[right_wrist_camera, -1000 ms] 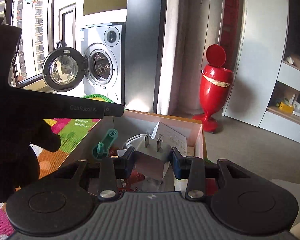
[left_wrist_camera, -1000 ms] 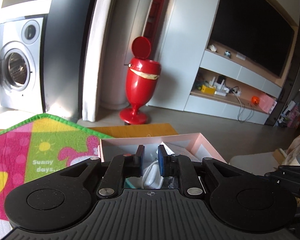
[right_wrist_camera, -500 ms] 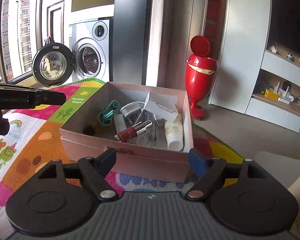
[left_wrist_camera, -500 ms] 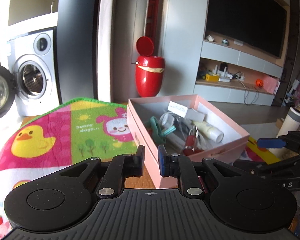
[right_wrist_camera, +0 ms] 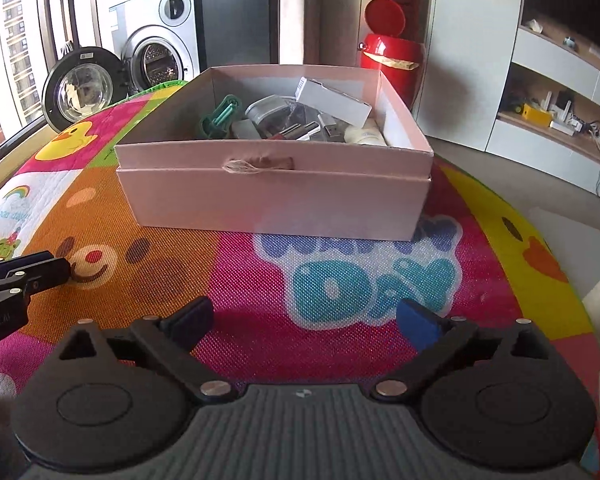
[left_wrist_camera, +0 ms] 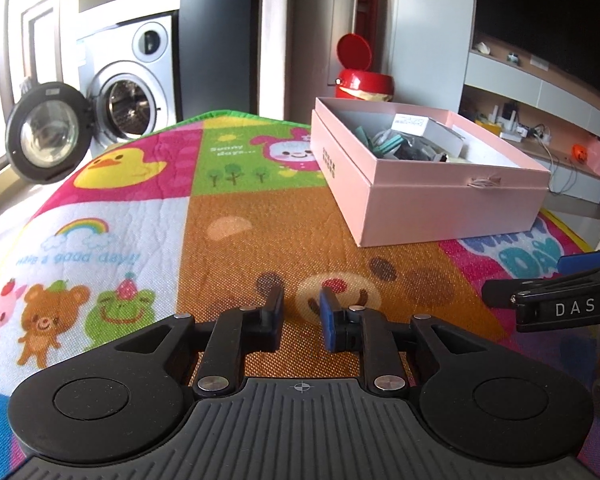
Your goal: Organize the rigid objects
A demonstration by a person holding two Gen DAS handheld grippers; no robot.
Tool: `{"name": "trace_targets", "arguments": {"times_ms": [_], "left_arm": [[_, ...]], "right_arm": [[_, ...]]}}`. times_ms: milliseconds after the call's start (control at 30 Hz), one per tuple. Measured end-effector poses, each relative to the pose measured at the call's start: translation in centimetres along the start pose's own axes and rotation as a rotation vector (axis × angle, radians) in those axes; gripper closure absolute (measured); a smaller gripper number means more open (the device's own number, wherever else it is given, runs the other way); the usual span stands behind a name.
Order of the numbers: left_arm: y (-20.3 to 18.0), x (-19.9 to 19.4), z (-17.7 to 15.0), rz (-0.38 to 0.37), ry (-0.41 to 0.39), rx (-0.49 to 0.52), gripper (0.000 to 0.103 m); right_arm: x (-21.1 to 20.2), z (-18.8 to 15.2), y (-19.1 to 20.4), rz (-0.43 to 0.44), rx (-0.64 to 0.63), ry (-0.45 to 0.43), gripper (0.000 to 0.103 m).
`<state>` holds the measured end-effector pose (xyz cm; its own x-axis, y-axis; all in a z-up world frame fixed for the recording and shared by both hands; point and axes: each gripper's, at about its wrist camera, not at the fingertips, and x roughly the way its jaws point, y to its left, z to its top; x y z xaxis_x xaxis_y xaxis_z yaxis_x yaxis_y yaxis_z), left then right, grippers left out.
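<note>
The open pink cardboard box (right_wrist_camera: 274, 196) stands on the colourful cartoon-print play mat (right_wrist_camera: 360, 280), holding a white carton (right_wrist_camera: 332, 100), a green plastic clip (right_wrist_camera: 220, 116) and other small items. Left tool (left_wrist_camera: 300, 314): jaws opening, narrow gap, nothing between. Right tool (right_wrist_camera: 304, 322): jaws opening, spread wide, nothing between.

Both grippers have pulled back from the pink box (right_wrist_camera: 274, 196) and now hang over the mat (left_wrist_camera: 300, 232). The right gripper (right_wrist_camera: 305, 322) has released the white adapter and is opening wide, empty. The left gripper (left_wrist_camera: 302, 322) is opening a little, also empty
</note>
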<state>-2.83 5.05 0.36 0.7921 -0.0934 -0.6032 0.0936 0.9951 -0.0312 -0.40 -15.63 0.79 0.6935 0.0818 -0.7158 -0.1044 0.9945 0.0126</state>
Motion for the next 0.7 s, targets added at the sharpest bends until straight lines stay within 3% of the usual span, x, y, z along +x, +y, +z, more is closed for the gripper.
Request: {"name": "trace_targets", "arguments": {"times_ms": [133,267,700], "left_arm": [[-1.2,0.4,0.2,-0.028,0.006,0.024,0.047],[-2.0,0.8,0.4,-0.008,0.009,0.021,0.041],[-2.9,1.2,0.5,0.039,0.006,0.008,0.04]], "right_arm": [[0.0,-0.1,-0.1,-0.004,0.009,-0.012,0.0],[0.0,-0.4,-0.3,0.007,0.001,-0.041,0.0],[0.1,-0.9,-0.3,-0.019,0.032,-0.096,0.0]]}}
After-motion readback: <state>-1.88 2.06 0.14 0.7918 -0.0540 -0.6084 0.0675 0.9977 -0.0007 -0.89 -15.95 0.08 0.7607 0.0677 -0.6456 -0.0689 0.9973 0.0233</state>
